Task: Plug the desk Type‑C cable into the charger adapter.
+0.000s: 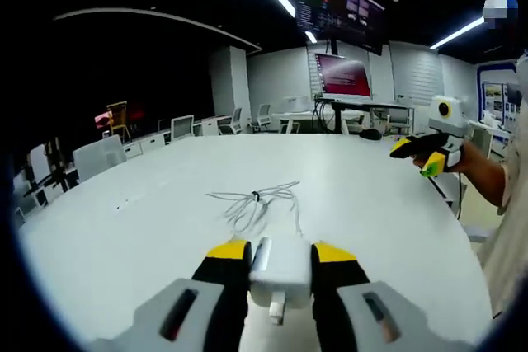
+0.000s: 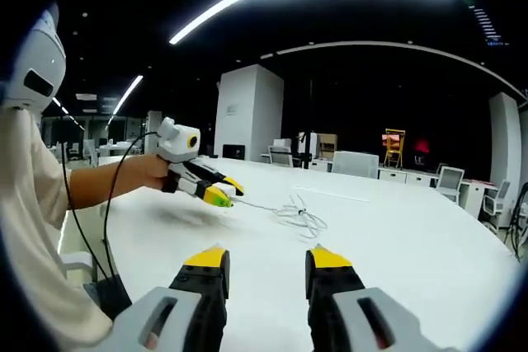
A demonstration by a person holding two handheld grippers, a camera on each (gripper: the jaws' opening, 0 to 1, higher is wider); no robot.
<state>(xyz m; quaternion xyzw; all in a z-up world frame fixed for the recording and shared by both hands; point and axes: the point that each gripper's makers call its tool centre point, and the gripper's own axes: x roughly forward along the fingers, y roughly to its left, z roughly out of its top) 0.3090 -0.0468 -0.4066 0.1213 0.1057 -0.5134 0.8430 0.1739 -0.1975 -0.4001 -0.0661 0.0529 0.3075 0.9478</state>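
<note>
Gripping the white charger adapter, the left gripper hovers over the table. Right gripper hangs released, holding nothing. The coiled Type-C cable lies ahead, nothing blocking it.

No legible text, label, brand or number anywhere. Wall screens in left gripper view carried content too small and blurred to read. White charger adapter showed no readable marking. White pillar bore small dark patch, unreadable.
</note>
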